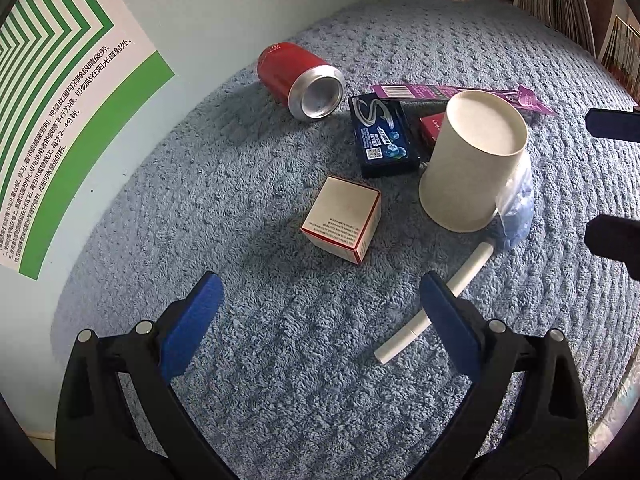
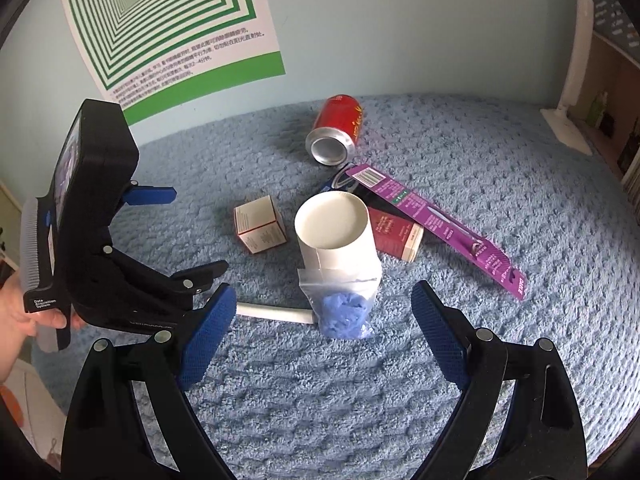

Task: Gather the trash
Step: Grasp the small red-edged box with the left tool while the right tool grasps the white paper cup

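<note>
While both grippers hang wide open and empty over the blue carpeted surface point(image 1: 248, 360), the trash lies ahead of them. Nearest the right gripper point(image 2: 320, 332) is the bag point(image 2: 346, 312), clear plastic over crumpled blue, touching the upturned white cup point(image 2: 336, 236). A white tube point(image 1: 436, 300) runs diagonally toward the left gripper point(image 1: 320, 324).

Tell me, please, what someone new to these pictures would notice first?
Probably the white paper cup, standing upside down in the middle of the blue carpet with litter around it: a red can lying on its side behind it near the wall, a purple package to its right, and a small white box to its left. The green striped poster on the wall also stands out.
</note>
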